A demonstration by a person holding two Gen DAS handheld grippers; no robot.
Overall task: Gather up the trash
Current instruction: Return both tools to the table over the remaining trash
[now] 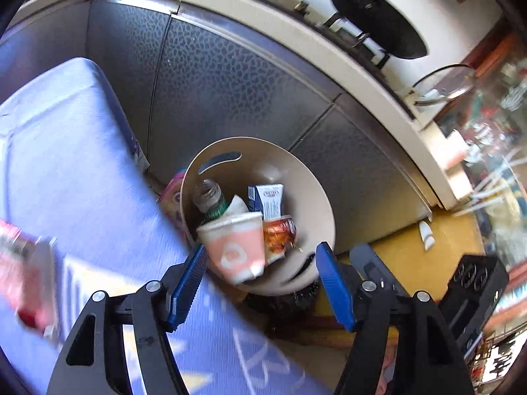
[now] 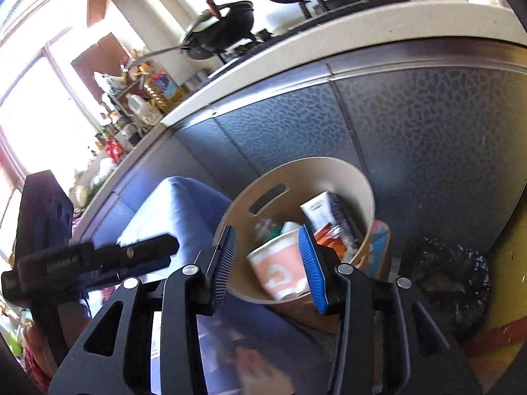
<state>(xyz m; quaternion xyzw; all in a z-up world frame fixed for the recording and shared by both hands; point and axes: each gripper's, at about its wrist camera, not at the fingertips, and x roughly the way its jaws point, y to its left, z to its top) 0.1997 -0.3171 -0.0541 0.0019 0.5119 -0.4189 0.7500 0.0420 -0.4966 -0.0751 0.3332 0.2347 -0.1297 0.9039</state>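
A round beige bin (image 1: 313, 191) (image 2: 369, 191) stands on the floor against the cabinet. In it lie a clear plastic bottle (image 1: 209, 194), a blue-and-white carton (image 1: 268, 197) (image 2: 326, 214) and an orange wrapper (image 1: 280, 233) (image 2: 329, 240). A pink paper cup (image 1: 235, 250) (image 2: 280, 273) sits tilted on top near the front rim, slightly blurred. My left gripper (image 1: 260, 253) hangs just above the bin, jaws wide, pads clear of the cup. My right gripper (image 2: 266, 233) is open too, and the cup shows beyond the gap between its fingers.
A blue padded surface (image 1: 66, 164) (image 2: 178, 204) lies left of the bin, with a blurred red-and-white object (image 1: 19, 263) on it. A black plastic bag (image 2: 451, 279) sits on the yellow floor to the right. Grey cabinet doors (image 1: 230, 92) and a counter with pans rise behind.
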